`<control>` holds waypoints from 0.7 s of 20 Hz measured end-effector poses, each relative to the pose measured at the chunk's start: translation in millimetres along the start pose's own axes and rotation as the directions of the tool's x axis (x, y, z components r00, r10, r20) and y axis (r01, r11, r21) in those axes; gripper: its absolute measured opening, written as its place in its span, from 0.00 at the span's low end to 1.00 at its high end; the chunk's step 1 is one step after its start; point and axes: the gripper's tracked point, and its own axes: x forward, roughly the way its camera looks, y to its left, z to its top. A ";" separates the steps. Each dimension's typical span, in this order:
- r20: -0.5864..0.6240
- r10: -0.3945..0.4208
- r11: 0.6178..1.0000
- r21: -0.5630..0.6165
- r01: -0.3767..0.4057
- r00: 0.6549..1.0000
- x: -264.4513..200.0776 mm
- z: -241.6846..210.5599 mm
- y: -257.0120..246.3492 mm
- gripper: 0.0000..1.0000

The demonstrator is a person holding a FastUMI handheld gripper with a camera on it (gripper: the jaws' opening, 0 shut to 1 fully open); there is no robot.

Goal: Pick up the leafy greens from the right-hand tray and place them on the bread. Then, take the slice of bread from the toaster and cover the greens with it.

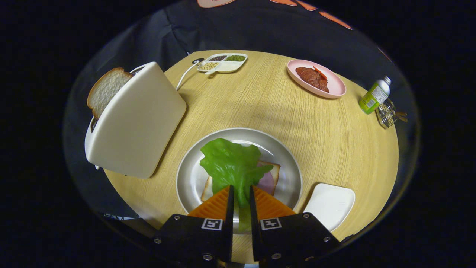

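Observation:
My gripper is shut on the stem end of a green lettuce leaf, whose broad part spreads just ahead of the orange fingers. The leaf hangs over a slice of bread with a pink ham slice on a round white plate; I cannot tell whether the leaf rests on the bread. To the left stands a white toaster with a second bread slice sticking out of its slot.
A white square tray lies right of the plate, by the fingers. Farther back on the round wooden table sit a pink plate with meat, a divided dish of grains, a green-labelled bottle and a wire holder.

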 end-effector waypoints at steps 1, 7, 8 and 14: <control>0.011 -0.002 1.000 -0.003 0.002 1.000 -5.1 3.0 1.1 0.25; 0.094 0.003 1.000 0.015 -0.004 0.996 -45.8 43.1 18.9 0.60; 0.113 0.009 1.000 0.016 -0.011 0.994 -54.9 55.2 25.3 0.60; 0.186 0.030 0.999 0.027 -0.035 0.982 -108.0 122.2 74.5 0.64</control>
